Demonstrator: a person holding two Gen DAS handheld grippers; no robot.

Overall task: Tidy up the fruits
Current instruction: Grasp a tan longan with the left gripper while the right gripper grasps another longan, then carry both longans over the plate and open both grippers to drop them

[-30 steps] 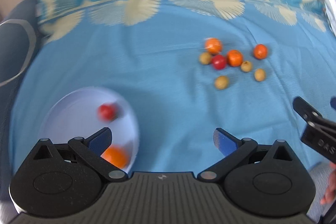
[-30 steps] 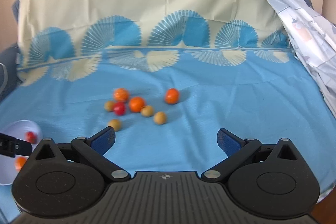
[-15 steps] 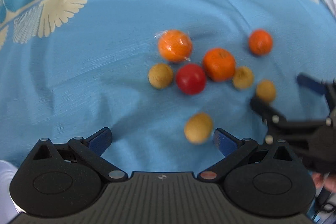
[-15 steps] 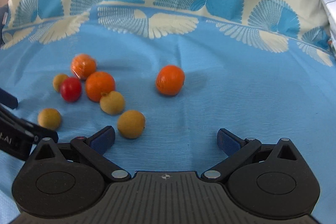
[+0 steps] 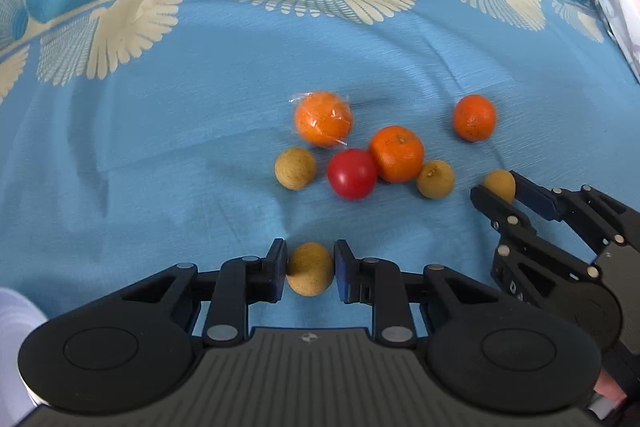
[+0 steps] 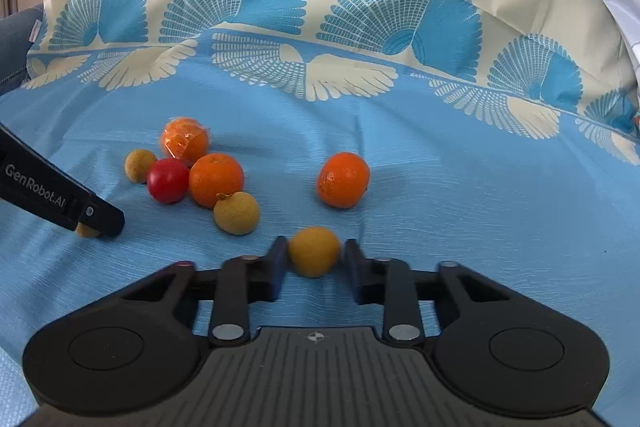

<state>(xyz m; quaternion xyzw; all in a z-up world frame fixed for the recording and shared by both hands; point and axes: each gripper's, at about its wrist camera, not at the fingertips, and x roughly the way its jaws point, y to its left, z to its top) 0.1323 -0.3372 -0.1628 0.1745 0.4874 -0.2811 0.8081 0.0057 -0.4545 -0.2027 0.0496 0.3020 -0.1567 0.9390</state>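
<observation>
Fruits: two small tan balls are in the tongs

Fruits lie in a loose bunch on the blue cloth. The red ball sits in the middle, so I tell places from it.

The left tongs are narrow. They squeeze a tan ball that sits in front of the red ball, nearest the camera. The pads touch its left and right sides.

The right tongs are narrow too. They have another tan ball between them, to the right of the red ball and a bit nearer. The left pad touches it. On the right side I think I see a thin gap, so I cannot tell if that grip is tight.

Right behind the red ball is an orange, touching it. A wrapped orange sits behind and to the left. A third orange is well off to the right. One tan ball is just left of the red ball, and one is just right of it.

I think the tan balls are light and round, with thin, rough skin. They may roll or pop out, and a hard pinch may crack them. Hold them across the fattest part, gently. The wrapped orange looks slippery because of its shiny plastic. The red ball is smooth and may slip too.
</observation>
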